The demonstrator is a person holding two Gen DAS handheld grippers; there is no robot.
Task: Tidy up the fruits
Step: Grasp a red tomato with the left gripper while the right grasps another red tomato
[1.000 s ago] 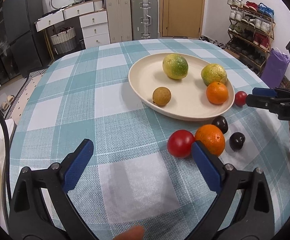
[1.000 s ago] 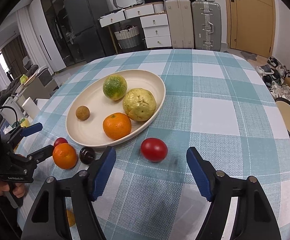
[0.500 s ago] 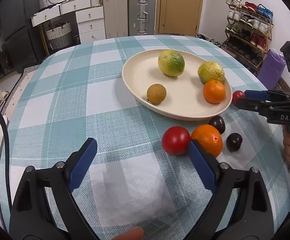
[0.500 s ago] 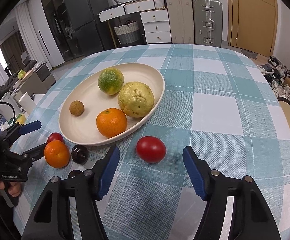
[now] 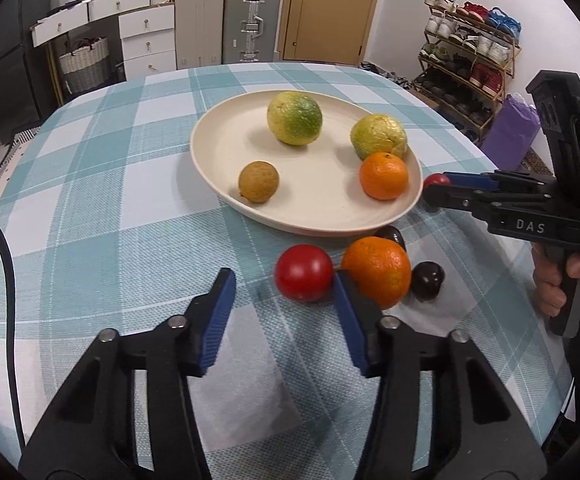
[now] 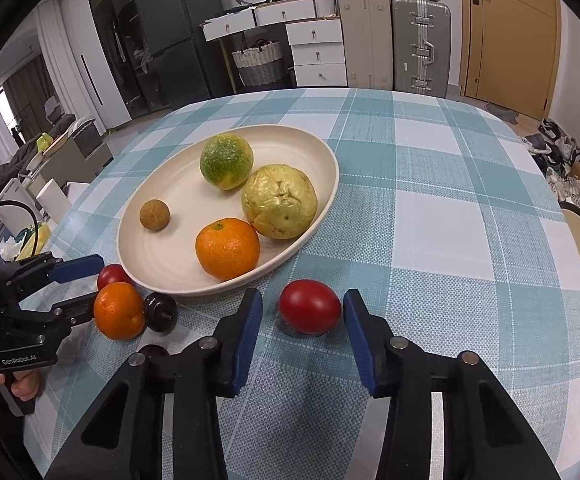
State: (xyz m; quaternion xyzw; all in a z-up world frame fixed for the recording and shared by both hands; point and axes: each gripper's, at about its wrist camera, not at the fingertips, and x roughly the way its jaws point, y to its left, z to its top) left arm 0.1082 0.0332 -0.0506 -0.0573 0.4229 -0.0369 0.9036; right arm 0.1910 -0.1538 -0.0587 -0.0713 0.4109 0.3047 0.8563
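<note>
**Crowded fruit, open jaws**

Clearly the biggest hazard is the cream plate [image 6: 322, 208]: its near rim sits just beside the loose fruit, so a gripper that closes in low could knock it and shift the four fruits inside. Next, the right gripper [image 6: 302, 320] is released, its jaws spread either side of the red tomato [image 6: 309, 312] without pinching; an off-centre squeeze could roll that smooth fruit away toward the near right, where the checked tablecloth [image 6: 430, 208] lies open right up to the table edge. Smaller still, the left gripper [image 5: 282, 304], also released, has one pad [image 5: 348, 320] wedged between a second tomato [image 5: 304, 267] and the loose orange [image 5: 376, 270]; closing there risks nudging the orange into the dark plums [image 5: 427, 281].
</note>
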